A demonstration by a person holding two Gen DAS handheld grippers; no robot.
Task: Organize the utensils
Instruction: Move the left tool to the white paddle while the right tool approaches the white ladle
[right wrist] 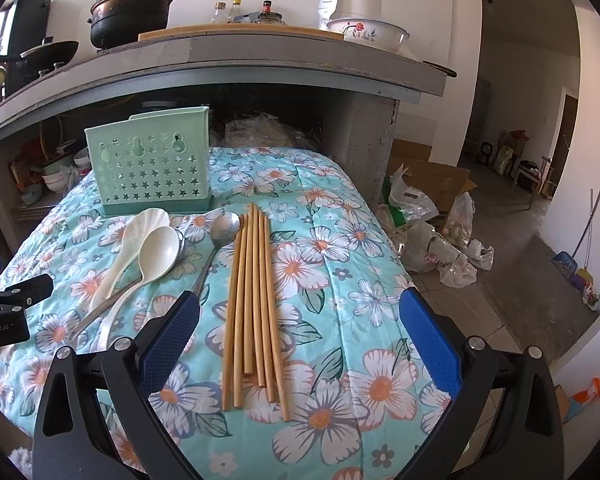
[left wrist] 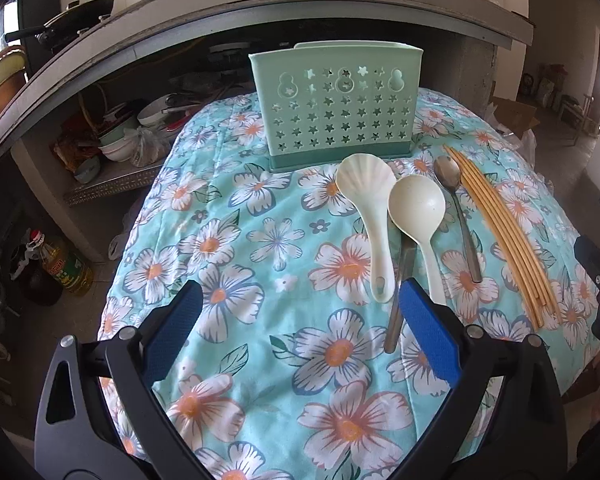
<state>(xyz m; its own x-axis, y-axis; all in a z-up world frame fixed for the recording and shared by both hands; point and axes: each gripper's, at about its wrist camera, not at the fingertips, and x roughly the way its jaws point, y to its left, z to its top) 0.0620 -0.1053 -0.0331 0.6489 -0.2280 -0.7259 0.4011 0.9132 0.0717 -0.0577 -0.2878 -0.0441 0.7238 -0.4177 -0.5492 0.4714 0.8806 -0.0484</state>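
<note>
You have one green utensil holder [left wrist: 334, 108], standing upright at the far end of a table covered in a floral cloth [left wrist: 260, 240]. Near it lie four spoons and six wooden chopsticks [right wrist: 254, 304]. The spoons: one white shell-shaped spoon [left wrist: 370, 208], one round white ladle [left wrist: 418, 216], one metal spoon [left wrist: 454, 200] lying bare, and a second metal spoon [left wrist: 400, 292] mostly hidden beneath the ladle. The chopsticks lie side by side, running near to far, right of the spoons.

The cloth's left half is open, with nothing on it. On the right the table edge drops away just beyond the chopsticks, toward a floor with plastic bags [right wrist: 432, 240]. A concrete counter [right wrist: 260, 64] overhangs the far side behind the holder.

Your left gripper [left wrist: 300, 324] is spread wide with nothing held; the spoon handles end just by its right finger. Your right gripper [right wrist: 300, 328] is likewise spread and empty, and the chopsticks' near ends lie between its fingers, nearer the left one.
</note>
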